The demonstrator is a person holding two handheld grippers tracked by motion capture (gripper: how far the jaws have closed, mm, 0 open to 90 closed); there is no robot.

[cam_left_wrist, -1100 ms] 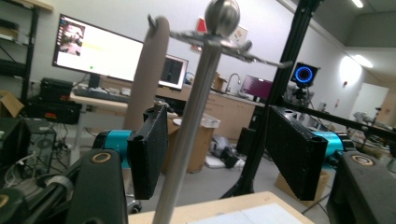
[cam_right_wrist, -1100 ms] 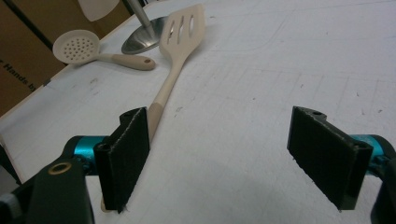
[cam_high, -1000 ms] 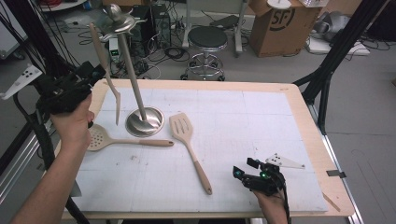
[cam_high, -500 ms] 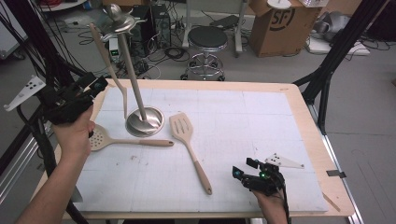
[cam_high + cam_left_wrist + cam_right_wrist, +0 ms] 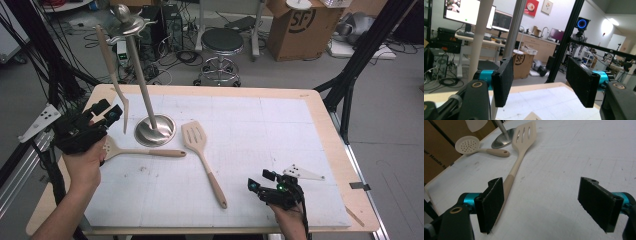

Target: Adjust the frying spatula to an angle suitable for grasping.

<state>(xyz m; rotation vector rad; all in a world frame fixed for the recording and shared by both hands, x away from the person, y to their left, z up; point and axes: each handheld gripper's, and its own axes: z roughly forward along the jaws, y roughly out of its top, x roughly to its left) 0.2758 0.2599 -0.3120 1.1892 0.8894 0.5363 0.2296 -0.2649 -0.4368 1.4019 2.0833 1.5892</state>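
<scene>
A steel utensil stand (image 5: 155,131) rises from a round base at the mat's back left. From its top hook hangs a cream utensil (image 5: 112,65). A cream skimmer (image 5: 150,152) lies in front of the base, its head beside my left hand. A cream slotted spatula (image 5: 202,155) lies mid-mat. My left gripper (image 5: 107,111) hovers open left of the stand, just above the skimmer's head, with nothing between its jaws. In the left gripper view the gripper (image 5: 541,85) looks past the hanging handle (image 5: 482,32) and the pole (image 5: 515,30). My right gripper (image 5: 259,180) rests open near the front edge, right of the spatula's handle (image 5: 511,177).
A white gridded mat (image 5: 260,130) covers the wooden table (image 5: 325,120). Behind the table stand a stool (image 5: 221,42), a cardboard box (image 5: 295,25) and tangled cables. Black frame legs (image 5: 350,75) stand at the right.
My left hand has sunk toward the table and now sits lower beside the stand, over the skimmer's head. The right gripper and the utensils have stayed put.
</scene>
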